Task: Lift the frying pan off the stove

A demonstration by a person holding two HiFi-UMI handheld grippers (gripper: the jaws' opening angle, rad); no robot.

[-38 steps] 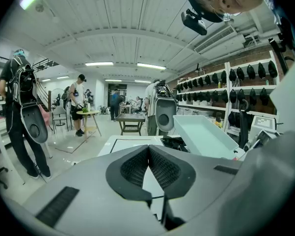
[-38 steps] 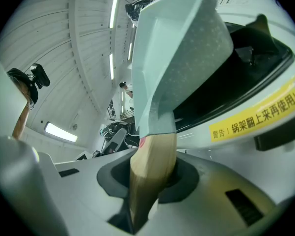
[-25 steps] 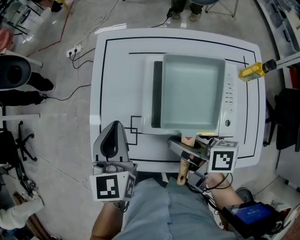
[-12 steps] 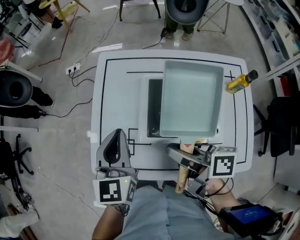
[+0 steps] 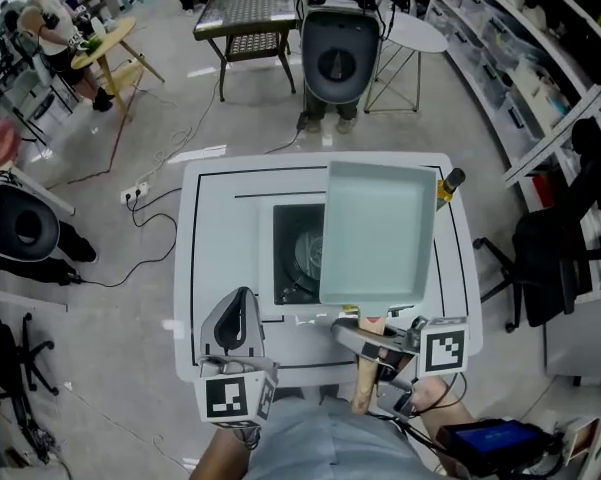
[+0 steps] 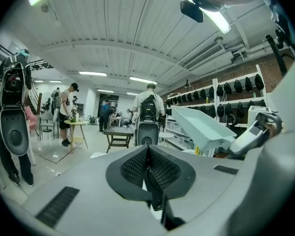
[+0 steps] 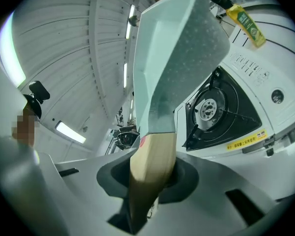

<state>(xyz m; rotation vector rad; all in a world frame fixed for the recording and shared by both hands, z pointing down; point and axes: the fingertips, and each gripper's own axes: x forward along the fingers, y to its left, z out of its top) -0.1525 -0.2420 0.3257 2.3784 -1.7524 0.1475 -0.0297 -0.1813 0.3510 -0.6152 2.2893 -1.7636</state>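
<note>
The frying pan is a pale green square pan with a wooden handle. It hangs in the air above the right half of the white gas stove, clear of the black burner. My right gripper is shut on the handle near the table's front edge. In the right gripper view the handle runs up between the jaws of the right gripper to the pan, with the burner below. My left gripper is shut and empty at the front left, apart from the pan.
A yellow oil bottle stands at the table's back right, beside the pan's far corner. The white table carries black marking lines. A chair and a person's feet are behind the table, and shelving runs along the right.
The pan has risen off the stove and drawn to the right, uncovering the burner. Both grippers have moved up, the right one carrying the pan by its handle.
</note>
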